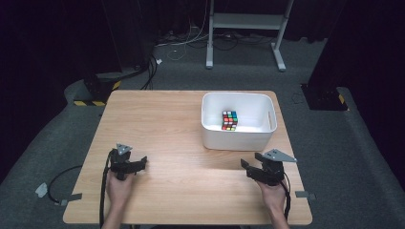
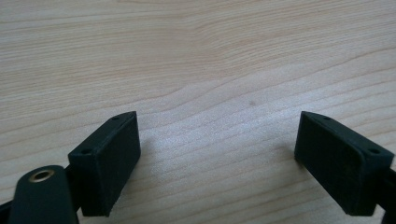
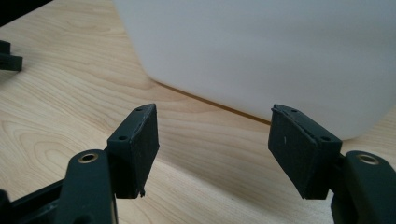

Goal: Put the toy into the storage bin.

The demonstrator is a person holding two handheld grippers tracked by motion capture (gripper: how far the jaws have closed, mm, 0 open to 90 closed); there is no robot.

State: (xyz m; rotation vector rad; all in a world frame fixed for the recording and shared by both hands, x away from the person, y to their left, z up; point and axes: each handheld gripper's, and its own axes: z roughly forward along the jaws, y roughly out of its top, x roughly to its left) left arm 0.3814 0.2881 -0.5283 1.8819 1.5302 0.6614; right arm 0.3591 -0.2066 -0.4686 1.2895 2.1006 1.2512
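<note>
Wooden table: cube in tub, beyond both spread claws.

The left gripper and right gripper are black, with rectangular screwed pads, brass rivets, grey triangular plates and black cables.

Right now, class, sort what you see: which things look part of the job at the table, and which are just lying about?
Likely part of the job:
- puzzle cube, inside the tub
- white tub on the table
- left gripper and right gripper, both open and empty

Lying about:
- cables on the floor
- white stand beyond the table
</note>
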